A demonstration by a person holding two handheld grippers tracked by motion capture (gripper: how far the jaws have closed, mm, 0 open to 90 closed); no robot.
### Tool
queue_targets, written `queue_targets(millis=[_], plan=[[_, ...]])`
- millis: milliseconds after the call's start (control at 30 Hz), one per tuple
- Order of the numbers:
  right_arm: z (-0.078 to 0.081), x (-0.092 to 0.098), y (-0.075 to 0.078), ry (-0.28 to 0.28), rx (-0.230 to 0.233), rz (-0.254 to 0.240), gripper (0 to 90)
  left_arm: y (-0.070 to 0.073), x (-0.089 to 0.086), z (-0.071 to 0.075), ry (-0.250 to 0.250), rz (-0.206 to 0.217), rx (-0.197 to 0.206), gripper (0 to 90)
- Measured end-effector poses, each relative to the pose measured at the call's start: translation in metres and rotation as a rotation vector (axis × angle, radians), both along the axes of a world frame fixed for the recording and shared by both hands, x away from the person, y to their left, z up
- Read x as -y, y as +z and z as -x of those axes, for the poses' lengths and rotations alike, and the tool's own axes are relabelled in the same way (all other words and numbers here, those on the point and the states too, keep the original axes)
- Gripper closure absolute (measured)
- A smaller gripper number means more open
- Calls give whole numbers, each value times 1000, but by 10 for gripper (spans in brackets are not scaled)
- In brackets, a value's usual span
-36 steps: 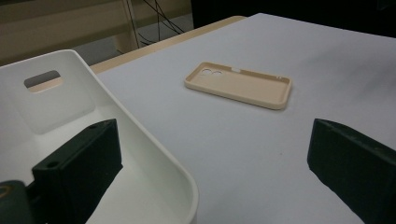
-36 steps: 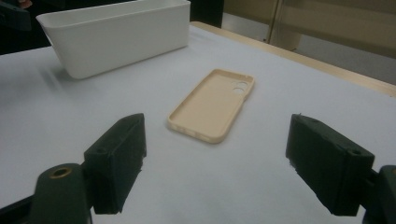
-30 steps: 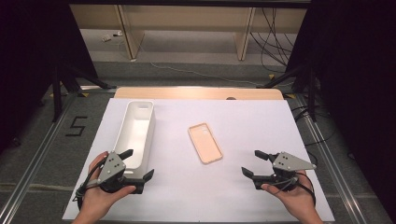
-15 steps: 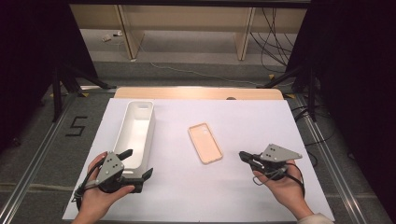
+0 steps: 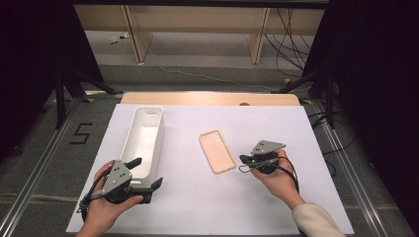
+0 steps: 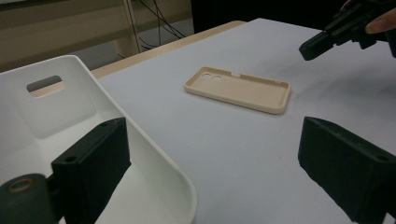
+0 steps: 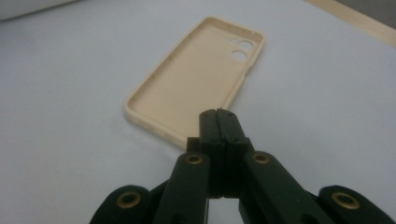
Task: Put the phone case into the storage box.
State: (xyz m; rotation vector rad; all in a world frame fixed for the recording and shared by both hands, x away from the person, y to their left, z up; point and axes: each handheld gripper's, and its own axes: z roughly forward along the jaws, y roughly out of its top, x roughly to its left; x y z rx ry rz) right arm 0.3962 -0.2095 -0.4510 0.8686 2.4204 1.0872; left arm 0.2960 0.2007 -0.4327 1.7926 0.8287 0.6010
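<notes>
A beige phone case (image 5: 217, 151) (image 6: 238, 88) (image 7: 196, 79) lies hollow side up in the middle of the white sheet. My right gripper (image 5: 244, 159) (image 7: 218, 114) is shut with nothing in it. Its tip hovers just off the case's near right corner, and it also shows far off as the right gripper (image 6: 322, 39). A long white bin (image 5: 143, 140) (image 6: 93, 121) stands at the left. At its near end my left gripper (image 5: 147, 172) (image 6: 219, 163) is open wide. Its jaws have just closed a little and press on nothing.
A white sheet (image 5: 197, 207) covers the table, with a wooden strip (image 5: 207, 98) along the far edge. Bare sheet lies between the bin and the case and along the front. Metal rails run down both sides of the table.
My right gripper has shut its jaws and moved left across the sheet, up to the phone case. The left hand has stayed where it was.
</notes>
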Motion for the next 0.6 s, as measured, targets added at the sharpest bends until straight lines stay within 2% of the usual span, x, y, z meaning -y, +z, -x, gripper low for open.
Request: queue_targets(millis=[100, 167, 300, 600], plan=[[-16, -6, -10, -20, -36, 26, 900, 0, -2, 0, 6, 0, -5, 89], [-21, -8, -16, -39, -47, 36, 900, 0, -2, 0, 5, -3, -3, 90], [-25, -10, -25, -48, -78, 47, 900, 0, -1, 1, 2, -9, 3, 90], [-27, -16, -31, -27, -95, 71, 900, 0, -1, 1, 4, -9, 4, 92]])
